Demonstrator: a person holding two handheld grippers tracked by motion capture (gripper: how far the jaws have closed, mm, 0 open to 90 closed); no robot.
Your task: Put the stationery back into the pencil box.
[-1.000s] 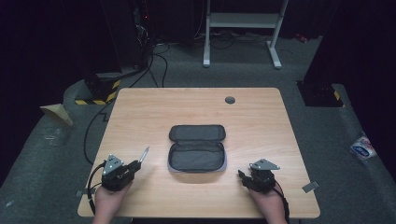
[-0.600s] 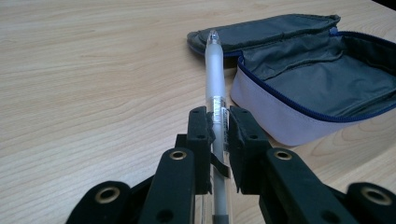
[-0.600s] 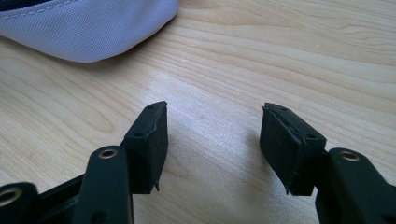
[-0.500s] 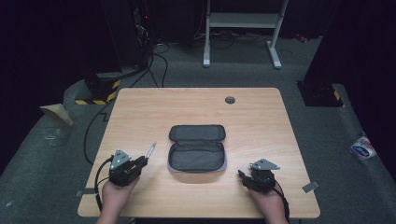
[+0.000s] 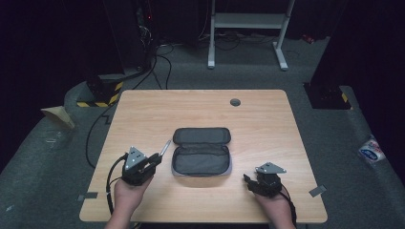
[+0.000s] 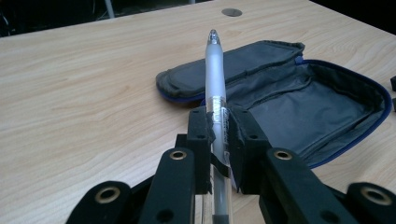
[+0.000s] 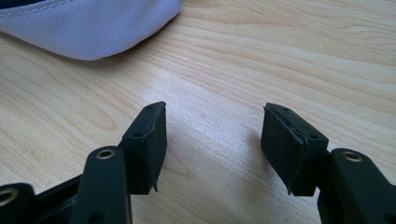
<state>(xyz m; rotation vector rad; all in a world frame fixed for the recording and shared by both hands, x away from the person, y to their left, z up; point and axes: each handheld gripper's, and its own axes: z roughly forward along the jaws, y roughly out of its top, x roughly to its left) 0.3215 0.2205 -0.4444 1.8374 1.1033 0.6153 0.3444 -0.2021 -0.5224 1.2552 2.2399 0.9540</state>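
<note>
The left gripper [image 6: 218, 140] grips a pen [image 6: 214, 79], not yet inside the open pencil case [image 5: 201, 151]. The right gripper [image 7: 212, 140] rests on the bench [image 5: 267, 119], jaws open and empty.

A light wooden worktop [image 5: 267, 124] with a round grommet hole [image 5: 235, 102] near its far edge stands on grey carpet [image 5: 47, 181]. Beyond it, a white metal stand [image 5: 248, 21], black cables [image 5: 160, 57] and yellow-black hazard tape [image 5: 98, 102] sit in a dark room.

Open case [image 5: 201, 157] mid-table [image 5: 267, 124], pen [image 5: 164, 148] just left
</note>
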